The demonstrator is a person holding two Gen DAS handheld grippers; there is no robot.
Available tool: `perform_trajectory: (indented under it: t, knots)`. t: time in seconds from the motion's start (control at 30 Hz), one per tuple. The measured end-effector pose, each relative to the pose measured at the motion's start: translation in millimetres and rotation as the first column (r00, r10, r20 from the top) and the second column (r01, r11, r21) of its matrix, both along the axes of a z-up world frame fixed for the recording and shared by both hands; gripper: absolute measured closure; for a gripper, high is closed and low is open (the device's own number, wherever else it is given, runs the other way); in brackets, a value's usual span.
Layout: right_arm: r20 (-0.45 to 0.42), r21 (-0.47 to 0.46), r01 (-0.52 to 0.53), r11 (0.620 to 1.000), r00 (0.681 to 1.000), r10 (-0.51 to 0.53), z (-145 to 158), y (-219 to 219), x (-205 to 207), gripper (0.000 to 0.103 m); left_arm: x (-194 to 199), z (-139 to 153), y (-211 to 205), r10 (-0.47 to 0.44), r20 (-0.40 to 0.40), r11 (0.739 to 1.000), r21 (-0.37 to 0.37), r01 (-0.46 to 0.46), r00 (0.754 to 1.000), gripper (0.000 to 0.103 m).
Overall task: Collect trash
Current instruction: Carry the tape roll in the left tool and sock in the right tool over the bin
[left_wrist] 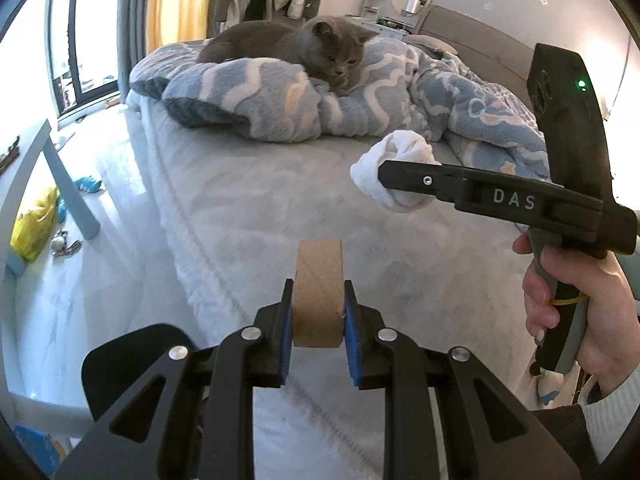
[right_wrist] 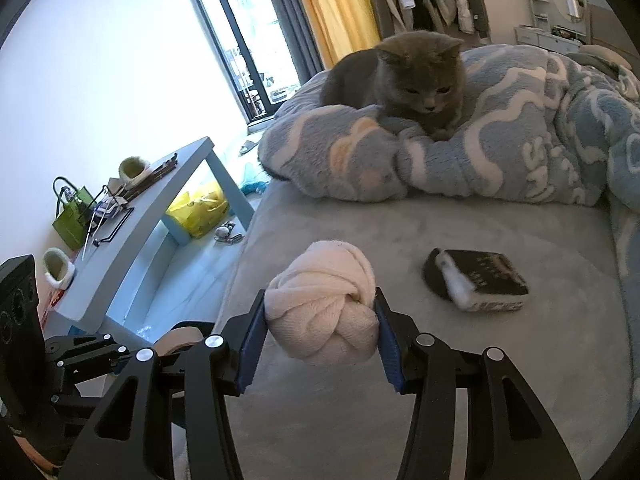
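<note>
- So, one cardboard roll (left_wrist: 318, 292) pinched in the left gripper (left_wrist: 318, 320), one knotted white cloth ball (right_wrist: 324, 304) clamped in the right gripper (right_wrist: 320, 332).
- One cat (right_wrist: 404, 76) in both views; only the right view's lower right shows the one dark book (right_wrist: 478, 280).

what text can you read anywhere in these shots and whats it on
"DAS": white letters on the side of the right gripper, seen from the left wrist view.
Pale markings on the black object lying on the bed: too blurred to read.
No other text is legible.

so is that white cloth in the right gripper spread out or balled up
Balled up: the white cloth is wound into a tight knot-like bundle, pinched between the right gripper pads above the bed.
</note>
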State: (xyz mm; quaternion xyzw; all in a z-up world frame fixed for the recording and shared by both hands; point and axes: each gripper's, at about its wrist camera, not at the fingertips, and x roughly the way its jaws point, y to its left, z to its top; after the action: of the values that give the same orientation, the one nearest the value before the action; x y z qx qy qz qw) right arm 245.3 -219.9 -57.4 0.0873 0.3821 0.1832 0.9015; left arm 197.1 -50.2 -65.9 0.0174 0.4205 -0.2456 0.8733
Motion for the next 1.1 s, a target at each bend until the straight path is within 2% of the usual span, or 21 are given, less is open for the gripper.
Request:
perform_trajectory:
  t: [0.5, 0.7, 1.1]
  knots:
    - [-0.006, -0.02, -0.103, 0.995, 0.995, 0.103, -5.5, 61.6, -7.9, 0.052, -0.8, -11.0, 66.4, 0.155, -0.043, 0.987, 0.052, -0.153, 0.987, 0.079]
    - [-0.014, -0.016, -0.147, 0.989, 0.989, 0.146, -8.5, 93.6, -4.2, 0.052, 4.6, -32.8, 98.0, 0.22, -0.107, 0.973, 0.089, -0.211, 0.97, 0.079]
    - [-0.032, -0.025, -0.253, 0.967, 0.967, 0.252, -18.2, 170.0, -4.4, 0.052, 11.5, -76.7, 169.2, 0.33, -0.232, 0.943, 0.133, -0.307, 0.915, 0.079]
